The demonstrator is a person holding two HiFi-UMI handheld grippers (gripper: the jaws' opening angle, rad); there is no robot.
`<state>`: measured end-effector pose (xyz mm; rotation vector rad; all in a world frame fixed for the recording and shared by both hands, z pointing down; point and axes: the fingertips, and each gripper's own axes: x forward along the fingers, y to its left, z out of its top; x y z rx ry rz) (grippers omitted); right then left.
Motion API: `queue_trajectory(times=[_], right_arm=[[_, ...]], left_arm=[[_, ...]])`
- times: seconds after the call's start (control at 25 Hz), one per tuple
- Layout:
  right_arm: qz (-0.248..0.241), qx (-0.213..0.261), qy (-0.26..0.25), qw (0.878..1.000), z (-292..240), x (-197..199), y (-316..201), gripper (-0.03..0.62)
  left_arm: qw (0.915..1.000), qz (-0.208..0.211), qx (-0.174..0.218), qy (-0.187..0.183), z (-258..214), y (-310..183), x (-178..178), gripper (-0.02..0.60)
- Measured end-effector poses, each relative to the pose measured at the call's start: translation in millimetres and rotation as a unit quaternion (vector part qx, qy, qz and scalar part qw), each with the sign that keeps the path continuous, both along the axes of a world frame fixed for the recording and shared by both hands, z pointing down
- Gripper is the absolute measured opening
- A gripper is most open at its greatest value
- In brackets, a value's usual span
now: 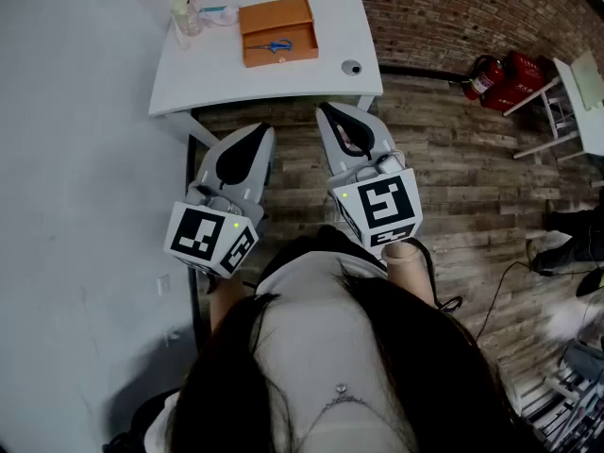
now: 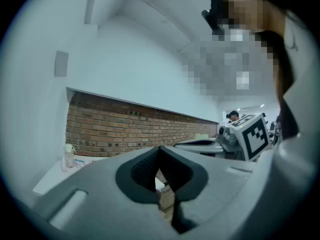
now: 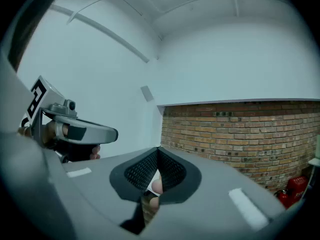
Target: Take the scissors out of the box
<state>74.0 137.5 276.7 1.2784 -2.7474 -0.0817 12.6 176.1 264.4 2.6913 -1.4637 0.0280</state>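
An open orange box [image 1: 274, 9] stands on the white table [image 1: 208, 78] at the top of the head view. Blue-handled scissors [image 1: 276, 45] lie inside it. Both grippers are held close to the person's body over the wooden floor, short of the table's near edge. My left gripper [image 1: 261, 132] is shut with nothing in it, its tips meeting [image 2: 160, 148]. My right gripper [image 1: 326, 109] is also shut and empty [image 3: 159, 149], and points level toward the table. Each gripper shows at the side of the other's view.
A clear bottle [image 1: 186, 14] stands at the table's far left corner and a small round object [image 1: 351, 67] near its right front corner. A pale wall runs along the left. Red fire extinguishers [image 1: 483, 75] and another white table [image 1: 585, 92] are at the right.
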Motion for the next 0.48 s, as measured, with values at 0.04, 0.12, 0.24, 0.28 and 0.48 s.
queue_trajectory(times=[0.04, 0.12, 0.24, 0.28, 0.48], right_arm=[[-0.003, 0.002, -0.001, 1.0, -0.6, 2.1, -0.9, 0.006], [-0.01, 0.004, -0.004, 1.0, -1.2, 6.5, -2.4, 0.006], [-0.02, 0.001, -0.007, 1.0, 1.1, 13.5, -4.1, 0.008], [-0.023, 0.001, -0.006, 1.0, 2.1, 15.5, -4.7, 0.008], [-0.04, -0.01, -0.018, 0.999, 4.8, 23.8, -6.0, 0.008]], left_arm=[[1.0, -0.001, 0.0, -0.001, 0.2, -1.3, 2.2, 0.0], [1.0, -0.003, 0.0, -0.002, 1.0, -3.6, 6.8, 0.0], [1.0, -0.01, 0.0, -0.003, 2.9, -6.0, 13.0, 0.0], [0.9999, -0.013, 0.0, -0.003, 3.6, -6.6, 14.7, 0.0], [0.9995, -0.028, -0.009, -0.004, 9.8, -6.9, 22.9, 0.0]])
